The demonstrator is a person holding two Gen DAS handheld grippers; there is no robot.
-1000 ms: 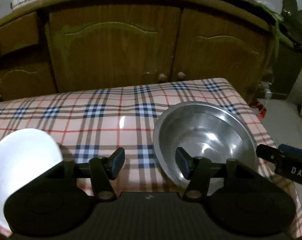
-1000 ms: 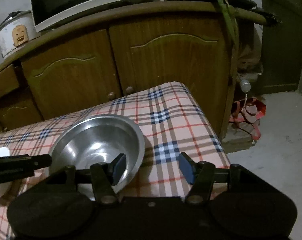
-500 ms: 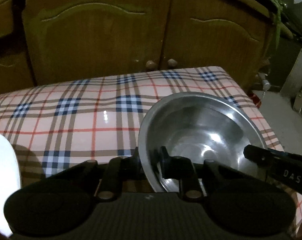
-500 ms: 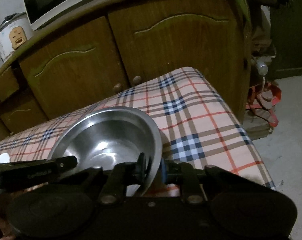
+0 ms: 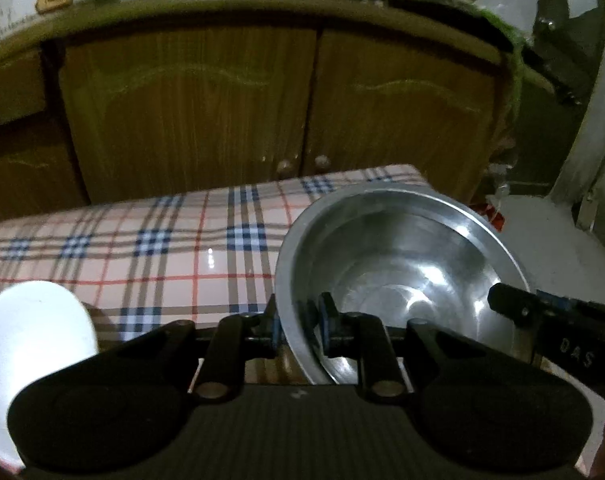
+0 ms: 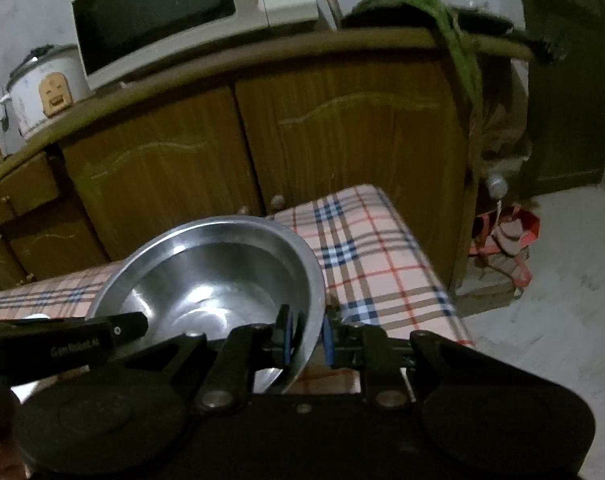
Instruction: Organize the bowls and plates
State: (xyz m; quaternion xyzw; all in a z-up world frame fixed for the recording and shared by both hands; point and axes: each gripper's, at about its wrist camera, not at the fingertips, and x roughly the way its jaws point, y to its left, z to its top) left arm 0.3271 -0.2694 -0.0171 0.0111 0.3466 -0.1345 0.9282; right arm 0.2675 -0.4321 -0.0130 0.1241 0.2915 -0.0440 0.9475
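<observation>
A large steel bowl (image 5: 402,256) hangs lifted above the plaid-covered table (image 5: 150,248), held at both sides. My left gripper (image 5: 300,326) is shut on the bowl's near left rim, one pad inside and one outside. My right gripper (image 6: 305,336) is shut on the steel bowl (image 6: 214,276) at its near right rim. Each gripper shows in the other's view: the right one (image 5: 542,320) at the bowl's right edge, the left one (image 6: 70,340) at its left edge. A white plate (image 5: 30,340) lies on the table at the near left.
Brown wooden cabinets (image 6: 342,140) stand just behind the table (image 6: 366,248). A microwave (image 6: 182,12) and a rice cooker (image 6: 46,88) sit on the counter. A red bag (image 6: 506,236) lies on the grey floor to the right of the table.
Both grippers went from open beside the bowl to shut on its rim. The bowl has since risen off the table with them, and both views have tilted up towards the counter.
</observation>
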